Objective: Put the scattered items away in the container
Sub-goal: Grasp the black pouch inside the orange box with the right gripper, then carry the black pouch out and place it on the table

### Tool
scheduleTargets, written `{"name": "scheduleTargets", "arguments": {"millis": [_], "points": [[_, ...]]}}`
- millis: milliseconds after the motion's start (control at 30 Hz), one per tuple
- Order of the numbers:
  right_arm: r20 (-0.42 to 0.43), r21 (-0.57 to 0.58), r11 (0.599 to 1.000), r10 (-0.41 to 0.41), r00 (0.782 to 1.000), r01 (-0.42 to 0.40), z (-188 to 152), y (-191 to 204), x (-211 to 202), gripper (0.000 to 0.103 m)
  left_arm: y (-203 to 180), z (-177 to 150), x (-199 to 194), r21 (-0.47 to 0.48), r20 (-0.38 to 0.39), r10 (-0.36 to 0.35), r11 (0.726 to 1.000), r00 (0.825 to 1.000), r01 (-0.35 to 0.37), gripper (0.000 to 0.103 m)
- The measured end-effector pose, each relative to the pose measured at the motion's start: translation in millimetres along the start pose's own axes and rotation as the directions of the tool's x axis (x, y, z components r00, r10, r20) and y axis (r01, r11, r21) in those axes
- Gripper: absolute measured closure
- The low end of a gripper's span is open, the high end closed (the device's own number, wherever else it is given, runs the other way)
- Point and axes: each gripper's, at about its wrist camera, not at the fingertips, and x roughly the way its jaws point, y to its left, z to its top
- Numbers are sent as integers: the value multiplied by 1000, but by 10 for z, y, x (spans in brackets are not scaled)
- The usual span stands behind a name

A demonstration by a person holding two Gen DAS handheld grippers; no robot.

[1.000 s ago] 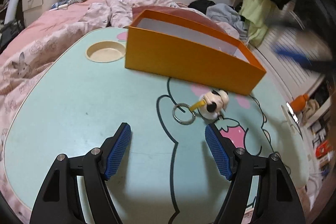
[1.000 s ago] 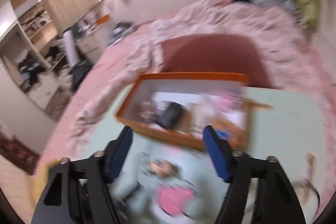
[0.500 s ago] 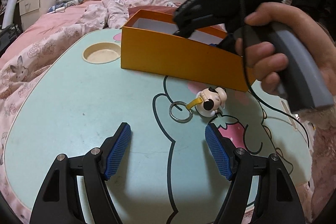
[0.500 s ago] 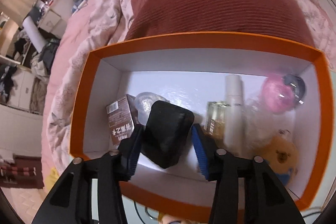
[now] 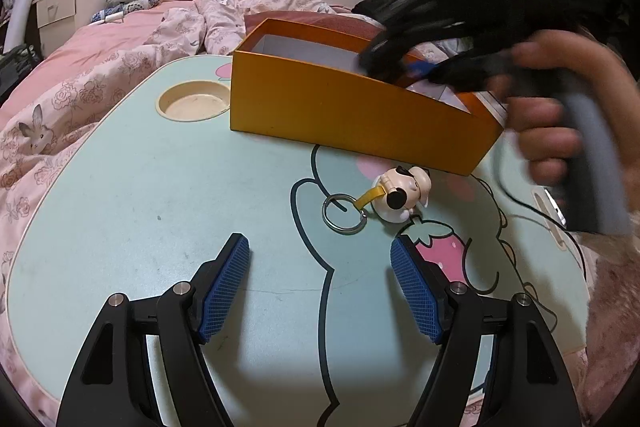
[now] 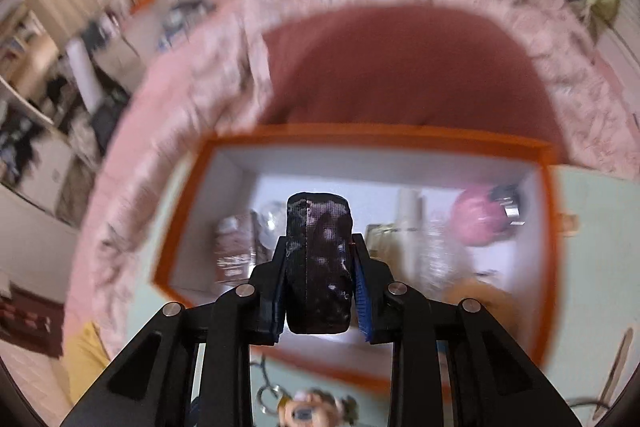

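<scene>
My right claw (image 6: 320,291) is closed on a black pouch-like object (image 6: 319,267), pinched between the two blue pads and held above the open orange box (image 6: 548,187). What the object is, I cannot tell; its surface looks like fine woven mesh with a centre seam, and it bulges a little past the pads, so I judge it soft, light and compressible. A grip across its middle, as now, should hold without crushing anything.

The box stands on the table (image 5: 160,227) toward its far edge, with a dark red cushion (image 6: 400,67) just behind it on the bed. Its inside is white. Blurred within it I can make out a pink round item (image 6: 480,223) at the right, a pale upright tube (image 6: 410,215) near the middle, a small printed carton (image 6: 232,247) at the left, and something yellow-orange (image 6: 476,295) toward the near right corner. The rest is too smeared to name.

My left claw (image 5: 320,283) is open and empty, hovering low over the table. Just ahead of it lies a dog-figure keychain (image 5: 402,197), a small cream and black figure joined by a yellow strap to a metal ring (image 5: 344,217), near the box's front wall but outside it. I judge the figure hard and smooth, so it is better pinched across the body than by the thin flat ring.

A round cup recess (image 5: 192,103) sits in the table left of the box.
</scene>
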Motion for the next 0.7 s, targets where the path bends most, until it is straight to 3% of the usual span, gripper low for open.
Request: {"name": "scheduleTargets", "arguments": {"millis": [100, 233, 400, 600, 633, 700], "points": [[61, -35, 998, 53, 997, -51, -237, -15, -393, 77, 3, -1, 3, 0, 0, -1, 1000, 1000, 1, 29], [-22, -78, 994, 80, 997, -82, -700, -137, -554, 76, 0, -1, 6, 2, -1, 2, 1000, 1000, -2, 29], [-107, -61, 997, 41, 993, -48, -1068, -384, -425, 76, -13, 0, 14, 5, -2, 8, 1000, 1000, -8, 29], [-97, -15, 999, 30, 995, -31, -1145, -489, -235, 73, -13, -5, 10, 9, -2, 11, 1000, 1000, -11, 29], [-70, -5, 999, 34, 997, -35, -1142, -504, -265, 70, -14, -5, 11, 9, -2, 11, 1000, 1000, -11, 29], [-1, 0, 1000, 12, 1000, -12, -1144, -528, -390, 45, -12, -4, 12, 10, -3, 12, 1000, 1000, -12, 29]]}}
